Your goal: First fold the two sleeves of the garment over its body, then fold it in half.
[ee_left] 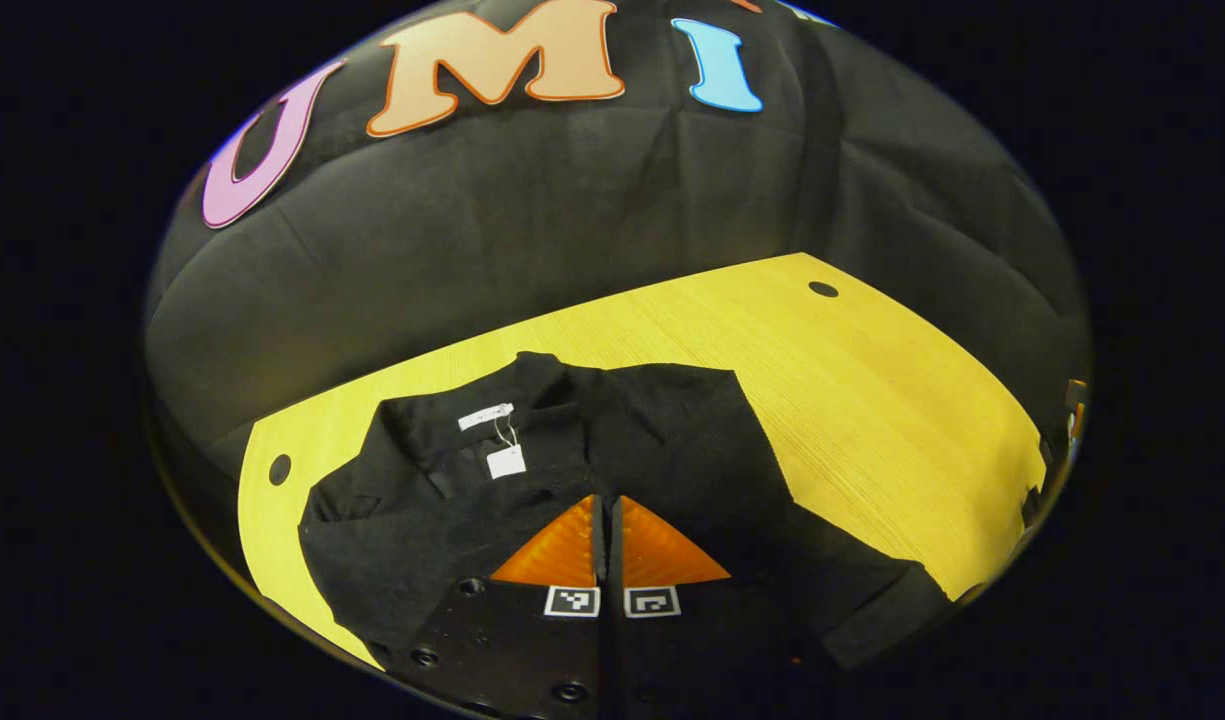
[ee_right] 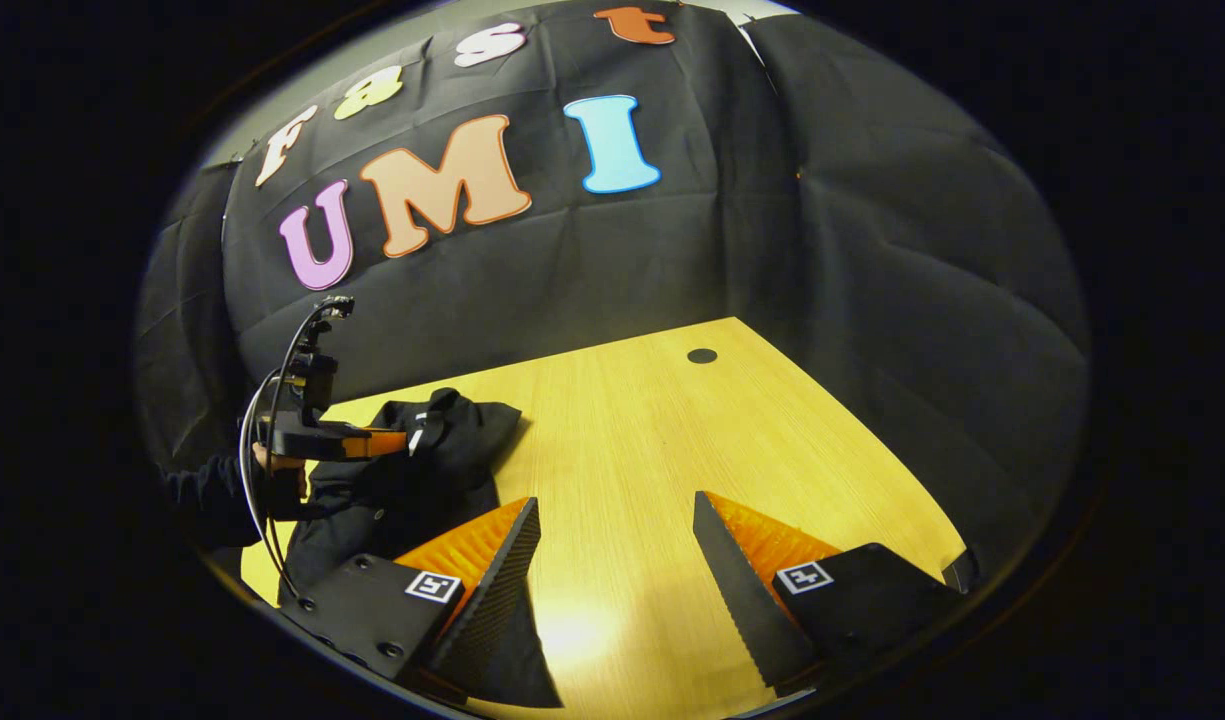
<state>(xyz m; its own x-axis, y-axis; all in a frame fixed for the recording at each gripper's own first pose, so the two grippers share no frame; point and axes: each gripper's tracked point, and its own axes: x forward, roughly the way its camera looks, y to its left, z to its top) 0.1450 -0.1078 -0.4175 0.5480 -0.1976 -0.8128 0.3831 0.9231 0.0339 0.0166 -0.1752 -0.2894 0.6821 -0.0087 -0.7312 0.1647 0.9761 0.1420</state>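
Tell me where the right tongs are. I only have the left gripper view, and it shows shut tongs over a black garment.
Observer: The right tongs are open, above bare wood of the table.
Operator: Is any cloth between them?
Observer: No. In the right gripper view, the garment lies bunched off to the left of them, at the table's left end.
Operator: What does that view show of my left tongs?
Observer: A hand in a dark sleeve holds the left tongs roughly level, with the tips at the cloth. I cannot tell whether fabric is pinched.
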